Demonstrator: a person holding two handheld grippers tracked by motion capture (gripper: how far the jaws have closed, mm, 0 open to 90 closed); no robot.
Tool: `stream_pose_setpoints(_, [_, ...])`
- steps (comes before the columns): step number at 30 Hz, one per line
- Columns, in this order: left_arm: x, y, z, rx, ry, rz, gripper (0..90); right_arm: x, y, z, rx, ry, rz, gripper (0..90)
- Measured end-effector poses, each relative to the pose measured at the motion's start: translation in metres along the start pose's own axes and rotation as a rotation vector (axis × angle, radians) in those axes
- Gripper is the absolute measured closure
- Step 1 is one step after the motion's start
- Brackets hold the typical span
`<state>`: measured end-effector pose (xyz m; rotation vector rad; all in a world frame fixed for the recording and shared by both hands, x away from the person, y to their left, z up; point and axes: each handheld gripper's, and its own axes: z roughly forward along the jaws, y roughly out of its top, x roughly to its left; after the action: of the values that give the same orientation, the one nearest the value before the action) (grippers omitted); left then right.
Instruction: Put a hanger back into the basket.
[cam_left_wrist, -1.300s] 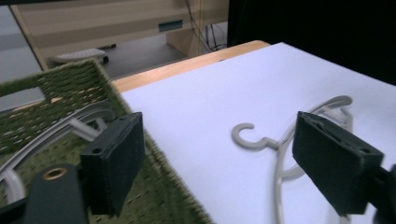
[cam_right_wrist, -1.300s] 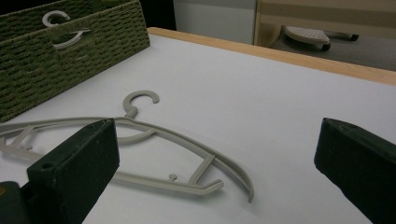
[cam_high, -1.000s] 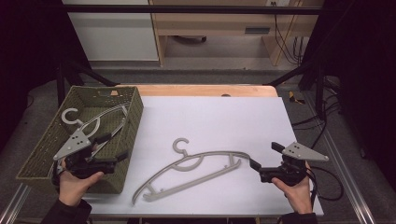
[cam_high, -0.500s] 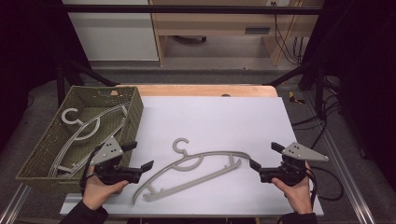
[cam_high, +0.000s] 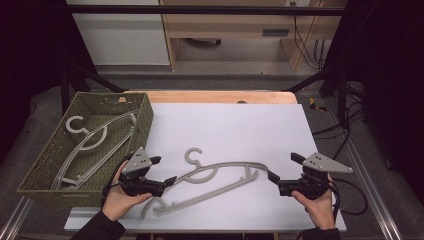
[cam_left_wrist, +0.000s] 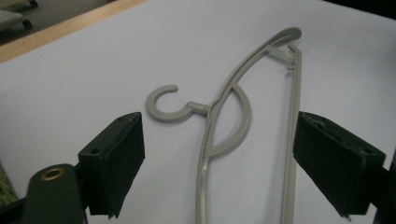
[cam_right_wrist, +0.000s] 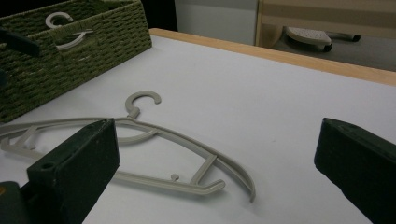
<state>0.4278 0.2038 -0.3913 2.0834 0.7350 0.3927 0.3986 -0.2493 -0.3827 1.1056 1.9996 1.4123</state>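
A grey plastic hanger (cam_high: 215, 180) lies flat on the white table top, hook pointing away from me. My left gripper (cam_high: 165, 170) hovers at its left end. In the left gripper view the hanger (cam_left_wrist: 224, 135) runs up between the wide jaws of that gripper (cam_left_wrist: 219, 122). The jaws have just been closing a little, but the pads are clear of the hanger. My right gripper (cam_high: 283, 166) stands open just off the hanger's right tip. Its own view shows the right gripper (cam_right_wrist: 217, 128) open and the hanger (cam_right_wrist: 154, 140) low to the left. A second grey hanger (cam_high: 95, 142) lies in the green woven basket (cam_high: 146, 120).
The basket (cam_right_wrist: 93, 51) takes up the table's left side, close behind my left hand. A wooden table edge (cam_high: 210, 96) runs along the far side. Cables (cam_high: 350, 197) trail off the right gripper at the table's right edge. White top stretches beyond the hanger.
My left gripper has come away from the basket's near corner, moving right and down onto the table to the hanger's left end. The right gripper and the hanger have stayed put.
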Motion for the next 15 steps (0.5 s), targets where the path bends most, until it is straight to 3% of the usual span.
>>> stream_pose_setpoints(15, [-0.001, -0.010, 0.038, 0.196, -0.015, 0.018, 31.8, -0.001, 0.000, -0.001, 0.002, 0.005, 0.000, 0.2])
